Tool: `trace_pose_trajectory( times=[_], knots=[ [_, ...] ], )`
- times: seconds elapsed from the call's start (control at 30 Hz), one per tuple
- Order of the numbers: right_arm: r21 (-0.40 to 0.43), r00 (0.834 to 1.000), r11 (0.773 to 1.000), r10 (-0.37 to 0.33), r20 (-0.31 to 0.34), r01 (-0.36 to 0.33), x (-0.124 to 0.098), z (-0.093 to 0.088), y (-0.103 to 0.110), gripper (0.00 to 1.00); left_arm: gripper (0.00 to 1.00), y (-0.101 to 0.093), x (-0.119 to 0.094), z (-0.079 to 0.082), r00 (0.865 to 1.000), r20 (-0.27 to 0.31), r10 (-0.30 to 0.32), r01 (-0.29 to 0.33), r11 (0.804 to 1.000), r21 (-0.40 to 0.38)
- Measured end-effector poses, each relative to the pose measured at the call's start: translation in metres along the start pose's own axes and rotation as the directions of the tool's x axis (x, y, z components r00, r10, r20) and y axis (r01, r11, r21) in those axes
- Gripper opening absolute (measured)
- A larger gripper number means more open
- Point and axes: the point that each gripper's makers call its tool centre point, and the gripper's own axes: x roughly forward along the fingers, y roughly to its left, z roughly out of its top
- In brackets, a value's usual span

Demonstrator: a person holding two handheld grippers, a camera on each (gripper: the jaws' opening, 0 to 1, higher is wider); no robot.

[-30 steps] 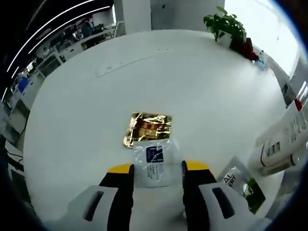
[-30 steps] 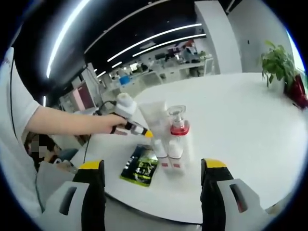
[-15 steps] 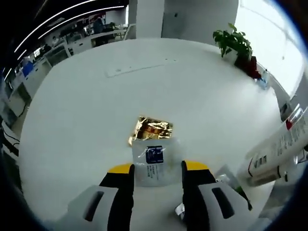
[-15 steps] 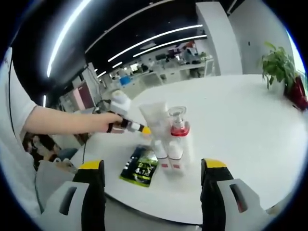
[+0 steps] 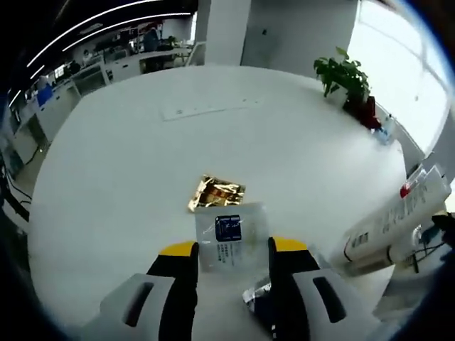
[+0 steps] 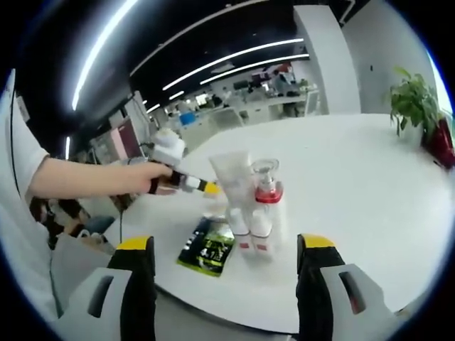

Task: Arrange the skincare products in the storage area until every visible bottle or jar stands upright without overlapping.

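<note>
**Sachet pinched in left tongs, bottles clustered at worktop edge**

Risk first: likely to slip, since the left tongs [image 5: 233, 250] pinch only the lower edge of a clear sample sachet [image 5: 230, 236] with a blue label. Could also drop onto the gold foil packet [image 5: 216, 193] lying flat on the white worktop [image 5: 142, 163] just beyond, making an overlap. Right tongs [image 6: 226, 250] spread wide, holding nothing.

Seen from the right gripper view: white tube [image 6: 231, 186], clear pump bottle [image 6: 266, 202] with a red collar, and small white red-banded bottles, all upright and touching or nearly so, close to the worktop's near edge. Easily toppled by a careless nudge. Dark green sachet [image 6: 209, 246] flat just beside them.
</note>
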Motion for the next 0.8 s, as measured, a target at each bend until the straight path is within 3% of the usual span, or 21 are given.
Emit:
trace_pose_trajectory(
  times=[0.37, 0.43, 0.53, 0.8],
  knots=[
    [-0.026, 1.0, 1.0, 0.002, -0.003, -0.002, 0.0, 0.0, 0.002, 0.8, 0.36, -0.002, -0.027, -0.006, 0.999, 0.04, -0.014, 0.016, 0.998, -0.058],
    [-0.036, 1.0, 0.999, 0.004, -0.006, -0.004, 0.0, 0.0, 0.003, 0.8, 0.36, -0.007, -0.036, -0.007, 0.999, 0.046, -0.024, 0.029, 0.995, -0.094],
    [-0.047, 1.0, 0.999, 0.003, -0.013, -0.003, 0.001, -0.001, 0.004, 0.8, 0.36, -0.012, -0.048, -0.004, 0.997, 0.07, -0.036, 0.04, 0.997, -0.069],
    [-0.071, 1.0, 0.997, 0.004, -0.029, -0.006, 0.002, -0.003, 0.005, 0.79, 0.36, -0.029, -0.073, -0.001, 0.989, 0.124, -0.081, 0.093, 0.991, -0.093]
  ],
)
